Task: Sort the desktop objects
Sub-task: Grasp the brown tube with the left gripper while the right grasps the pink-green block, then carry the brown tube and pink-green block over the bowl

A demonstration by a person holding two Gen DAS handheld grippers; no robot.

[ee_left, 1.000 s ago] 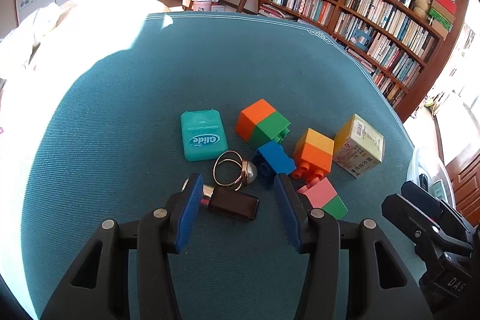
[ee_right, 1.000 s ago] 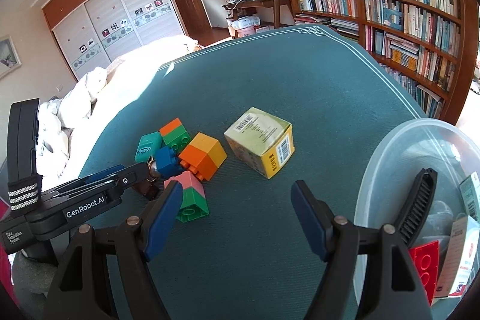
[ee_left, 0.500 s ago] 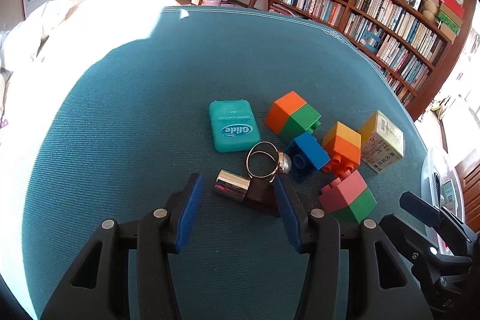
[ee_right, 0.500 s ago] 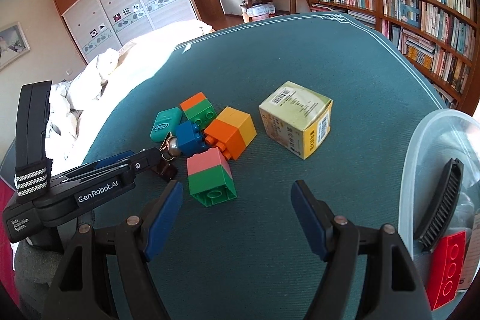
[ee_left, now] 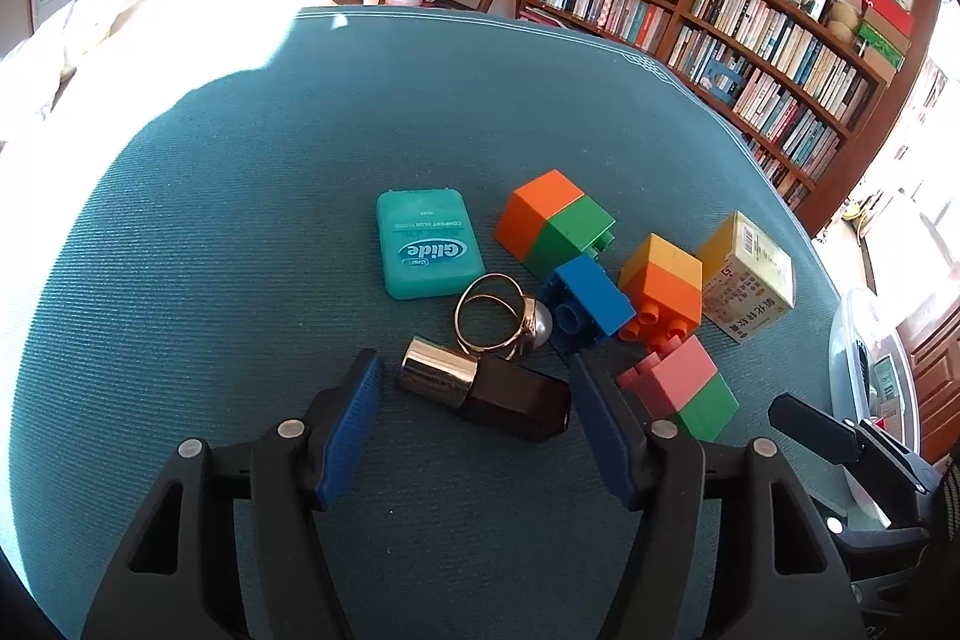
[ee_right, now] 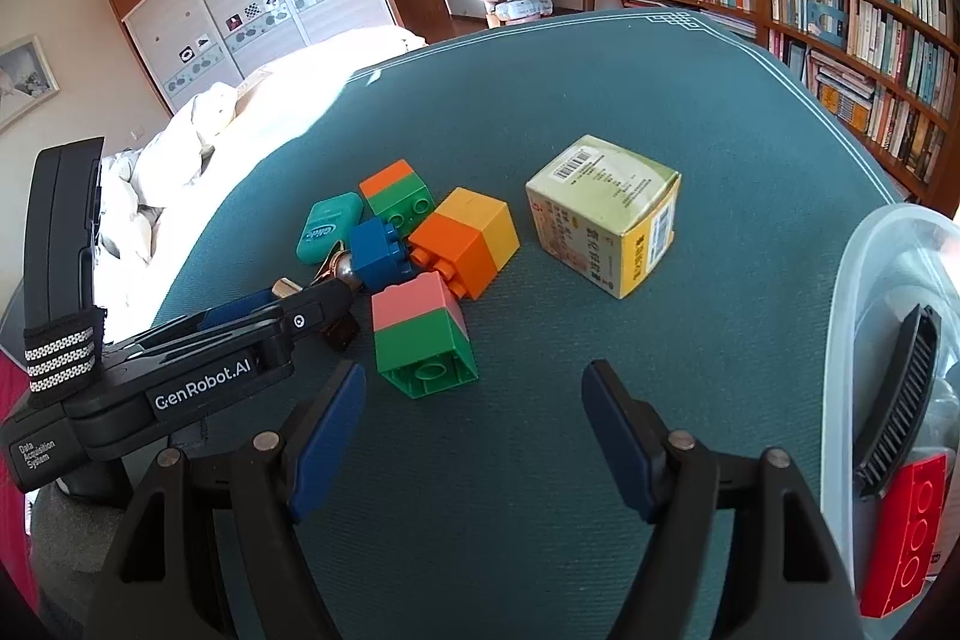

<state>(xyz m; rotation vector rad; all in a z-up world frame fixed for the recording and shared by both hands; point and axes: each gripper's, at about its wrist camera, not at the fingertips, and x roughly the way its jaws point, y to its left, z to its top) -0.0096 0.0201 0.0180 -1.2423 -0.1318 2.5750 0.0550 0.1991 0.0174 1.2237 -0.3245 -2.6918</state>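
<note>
A dark bottle with a gold cap (ee_left: 486, 391) lies on the teal tablecloth (ee_left: 240, 220) between the jaws of my left gripper (ee_left: 474, 382). The jaws are opening and neither pad presses on the bottle. Just beyond it are a gold ring with a pearl (ee_left: 498, 316), a teal Glide floss box (ee_left: 429, 241) and a blue brick (ee_left: 585, 304). My right gripper (ee_right: 474, 376) stands open above the cloth with nothing between its fingers. A pink-and-green block (ee_right: 423, 334) lies just ahead of it to the left, and a yellow carton (ee_right: 606, 208) lies farther off.
An orange-and-green block (ee_right: 399, 196) and a yellow-and-orange block (ee_right: 468, 238) sit in the cluster. A clear plastic bin (ee_right: 870, 280) at the right edge holds a black comb (ee_right: 900, 400) and a red brick (ee_right: 906, 532). Bookshelves stand beyond the table's far right edge.
My left gripper's jaws have spread wider around the dark bottle, which has turned a little on the cloth. The right gripper has drawn closer to the pink-and-green block.
</note>
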